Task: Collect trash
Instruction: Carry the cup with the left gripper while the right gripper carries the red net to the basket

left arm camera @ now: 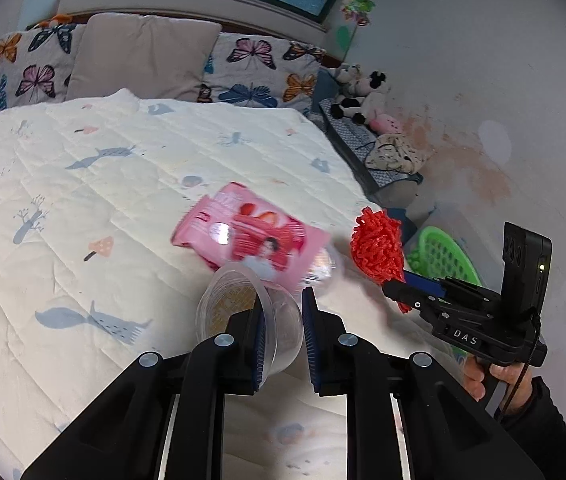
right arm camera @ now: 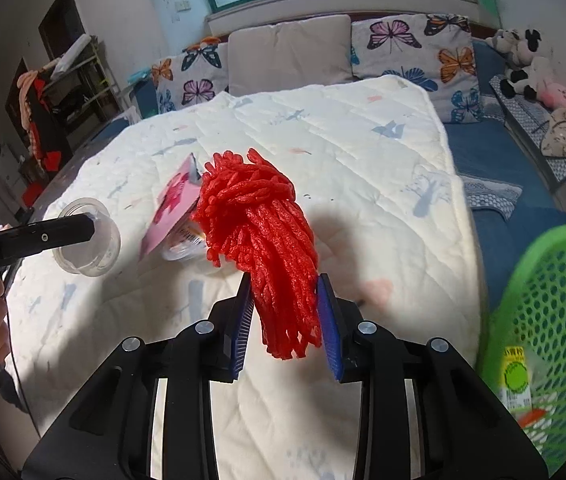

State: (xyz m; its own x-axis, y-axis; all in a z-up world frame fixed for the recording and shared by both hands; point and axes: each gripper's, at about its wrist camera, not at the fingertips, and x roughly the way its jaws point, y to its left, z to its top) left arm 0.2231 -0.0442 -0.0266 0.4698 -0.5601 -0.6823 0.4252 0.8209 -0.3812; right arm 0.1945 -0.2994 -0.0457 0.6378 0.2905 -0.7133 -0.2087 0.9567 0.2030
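Netting (right arm camera: 261, 236) long axis upright in clenched right hand-held gripper (right arm camera: 283, 320), left (left arm camera: 281, 334) pinching cup (left arm camera: 243, 312) (mouth up-left).

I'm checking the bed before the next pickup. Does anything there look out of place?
Yes. A pink snack wrapper lies loose on the white quilt, with a clear piece of packaging against its near end. Both look like litter among bedding.
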